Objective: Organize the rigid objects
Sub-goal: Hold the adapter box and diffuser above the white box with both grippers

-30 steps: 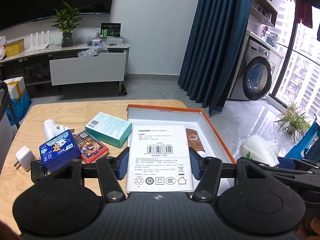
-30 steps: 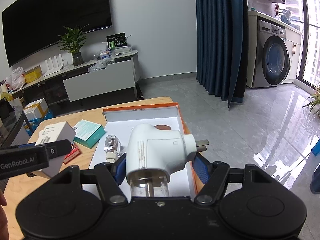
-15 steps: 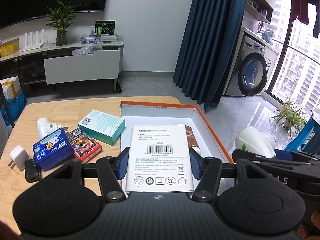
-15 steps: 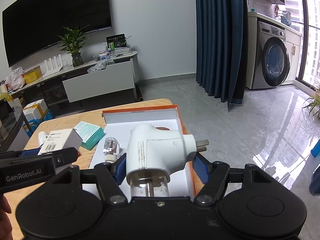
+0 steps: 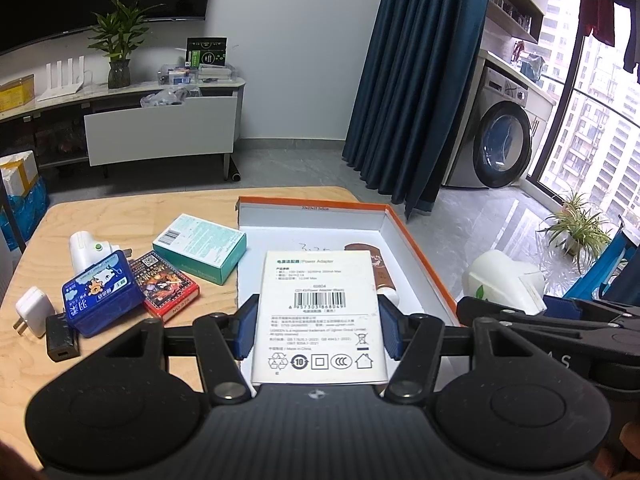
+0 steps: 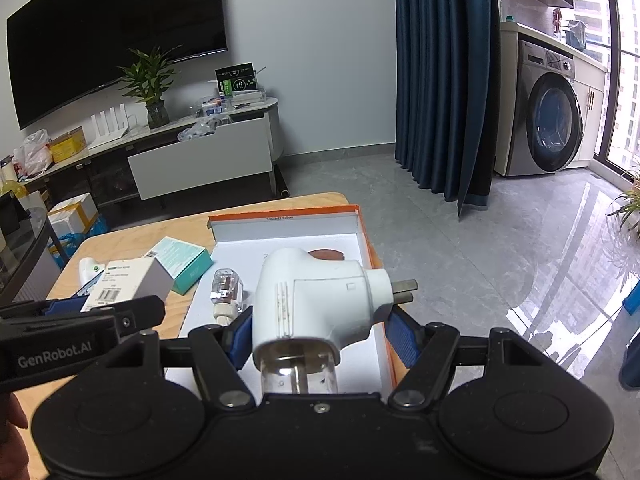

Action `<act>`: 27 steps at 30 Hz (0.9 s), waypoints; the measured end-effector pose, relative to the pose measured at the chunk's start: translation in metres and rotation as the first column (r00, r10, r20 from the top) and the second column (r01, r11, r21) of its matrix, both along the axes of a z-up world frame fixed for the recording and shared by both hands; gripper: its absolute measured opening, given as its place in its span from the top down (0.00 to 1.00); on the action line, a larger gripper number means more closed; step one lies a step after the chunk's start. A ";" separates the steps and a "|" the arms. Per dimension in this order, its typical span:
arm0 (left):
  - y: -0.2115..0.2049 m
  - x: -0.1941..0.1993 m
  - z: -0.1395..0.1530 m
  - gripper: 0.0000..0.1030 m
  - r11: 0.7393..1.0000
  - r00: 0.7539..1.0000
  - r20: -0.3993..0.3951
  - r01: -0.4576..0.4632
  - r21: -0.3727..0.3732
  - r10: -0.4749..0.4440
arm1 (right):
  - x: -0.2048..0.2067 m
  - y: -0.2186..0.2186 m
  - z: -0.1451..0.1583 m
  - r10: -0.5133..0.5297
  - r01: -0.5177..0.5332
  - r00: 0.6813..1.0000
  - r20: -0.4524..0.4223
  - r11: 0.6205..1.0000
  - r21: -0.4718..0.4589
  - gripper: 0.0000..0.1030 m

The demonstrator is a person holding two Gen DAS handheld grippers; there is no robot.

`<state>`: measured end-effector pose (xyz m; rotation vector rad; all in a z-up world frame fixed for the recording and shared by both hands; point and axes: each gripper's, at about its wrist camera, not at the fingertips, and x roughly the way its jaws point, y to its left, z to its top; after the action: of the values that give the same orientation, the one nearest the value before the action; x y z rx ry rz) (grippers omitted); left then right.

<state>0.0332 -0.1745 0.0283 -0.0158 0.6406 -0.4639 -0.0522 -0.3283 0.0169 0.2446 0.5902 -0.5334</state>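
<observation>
Left gripper (image 5: 318, 330) clamps the white adapter box (image 5: 320, 312) above the orange-rimmed tray (image 5: 420, 256). Right gripper (image 6: 322, 330) clamps the white plug-in device (image 6: 316, 300) above that tray's right edge.

Daylight from window (image 5: 592, 128) at right, glare streaks on glossy floor (image 6: 560, 264), sharp focus mid-frame, strong fisheye bending at edges, dim left corners.
</observation>
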 end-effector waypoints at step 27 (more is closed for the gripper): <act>-0.001 -0.001 -0.001 0.42 1.000 1.000 -0.005 -0.001 -0.002 0.001 | 0.001 0.003 -0.005 0.007 -0.007 1.000 -0.005 1.000 0.009 0.22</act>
<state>0.0319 -0.1751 0.0268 -0.0190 0.6454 -0.4634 -0.0509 -0.3251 0.0119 0.2497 0.5977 -0.5251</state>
